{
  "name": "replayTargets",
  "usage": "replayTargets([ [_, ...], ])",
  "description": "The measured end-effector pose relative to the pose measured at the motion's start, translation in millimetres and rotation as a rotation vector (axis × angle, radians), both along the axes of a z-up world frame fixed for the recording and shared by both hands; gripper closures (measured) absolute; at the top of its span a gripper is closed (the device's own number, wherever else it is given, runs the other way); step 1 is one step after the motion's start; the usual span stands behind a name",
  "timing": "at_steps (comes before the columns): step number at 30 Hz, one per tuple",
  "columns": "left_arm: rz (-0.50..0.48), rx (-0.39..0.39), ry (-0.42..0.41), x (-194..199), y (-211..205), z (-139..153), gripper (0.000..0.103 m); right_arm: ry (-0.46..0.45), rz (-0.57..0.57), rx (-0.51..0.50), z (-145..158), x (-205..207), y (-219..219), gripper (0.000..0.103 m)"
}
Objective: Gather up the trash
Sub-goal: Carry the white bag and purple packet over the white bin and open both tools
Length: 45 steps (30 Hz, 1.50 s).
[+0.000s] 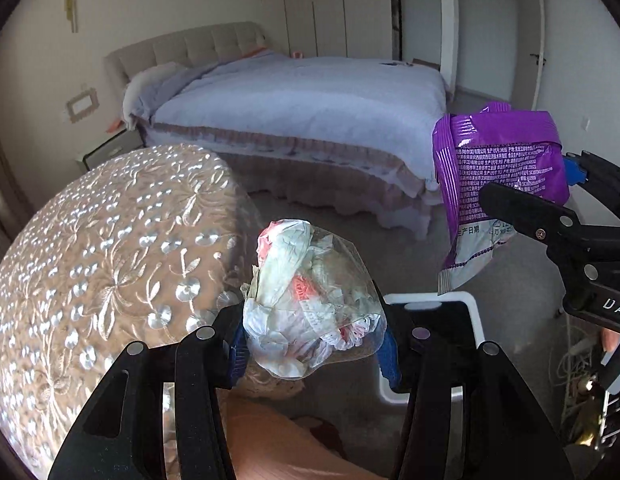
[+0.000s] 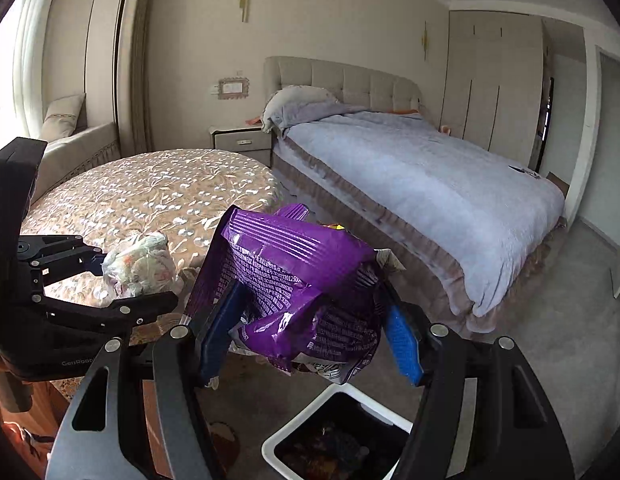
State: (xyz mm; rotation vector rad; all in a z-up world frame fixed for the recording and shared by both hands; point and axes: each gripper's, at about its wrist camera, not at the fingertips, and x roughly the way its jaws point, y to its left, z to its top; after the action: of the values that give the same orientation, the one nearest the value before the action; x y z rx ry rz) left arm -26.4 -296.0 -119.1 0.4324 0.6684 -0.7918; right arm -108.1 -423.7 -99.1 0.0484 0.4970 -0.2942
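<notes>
Nearest in the left wrist view, the left gripper (image 1: 314,344) has its fingers clamped on a crumpled plastic bag (image 1: 310,300) stuffed with wadded paper, held in the air beside the round embroidered tabletop (image 1: 109,248). The right gripper (image 2: 305,320) has its fingers closed on a creased purple snack wrapper (image 2: 285,280), also held aloft. Just below both sits a white trash bin (image 2: 293,432) with a black liner.

The step in hand looks like the drop: each piece should hang squarely over the bin's opening before the fingers part — the light wrapper could drift past the rim.

Only the right view looks into the bin, where dark rubbish already lies; the left view shows just its white rim (image 1: 470,300) behind the bag. Farther off stands a bed (image 2: 430,192) with a pale blue cover, then wardrobes along the wall.
</notes>
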Motion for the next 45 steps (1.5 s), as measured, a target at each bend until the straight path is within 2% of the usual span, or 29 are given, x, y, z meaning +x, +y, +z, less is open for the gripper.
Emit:
replayTargets([
  [9,-0.161,0.095,0.049,-18.3,-58.4,-39.2,0.053,0.086,-0.091,0.008,-37.6,-39.2,-40.6,0.035],
  [14,-0.25,0.184,0.087,-24.1,-87.2,-71.1,0.053,0.163,-0.103,0.014,-64.6,-47.5,-60.3,0.035],
  [20,-0.367,0.308,0.129,-26.8,-116.6,-117.8,0.053,0.296,-0.046,0.021,-110.4,-52.5,-74.0,0.035],
  [26,-0.425,0.445,0.202,-25.4,-143.3,-171.4,0.053,0.432,0.014,0.052,-156.5,-44.4,-86.2,0.035],
  [33,-0.497,0.525,0.249,-21.1,-156.0,-215.3,0.053,0.564,0.095,0.042,-207.9,-34.9,-82.8,0.035],
  [37,-0.524,0.547,0.273,-20.5,-163.3,-229.6,0.052,0.615,0.118,0.036,-230.7,-31.4,-80.4,0.035],
  [39,-0.538,0.553,0.299,-20.1,-166.7,-236.1,0.047,0.63,0.124,0.037,-238.1,-30.5,-79.5,0.034],
  [40,-0.546,0.555,0.316,-19.9,-168.2,-239.3,0.022,0.644,0.133,0.044,-242.2,-30.4,-78.9,0.032],
  [41,-0.552,0.555,0.326,-19.9,-170.0,-242.2,0.005,0.66,0.142,0.048,-246.5,-30.6,-78.1,0.02],
  [42,-0.56,0.556,0.329,-21.0,-170.1,-243.8,0.005,0.669,0.146,0.045,-247.5,-28.7,-80.1,0.004],
  [45,-0.575,0.564,0.307,-27.1,-167.3,-243.5,0.005,0.718,0.157,0.016,-254.4,-27.5,-76.6,0.005],
])
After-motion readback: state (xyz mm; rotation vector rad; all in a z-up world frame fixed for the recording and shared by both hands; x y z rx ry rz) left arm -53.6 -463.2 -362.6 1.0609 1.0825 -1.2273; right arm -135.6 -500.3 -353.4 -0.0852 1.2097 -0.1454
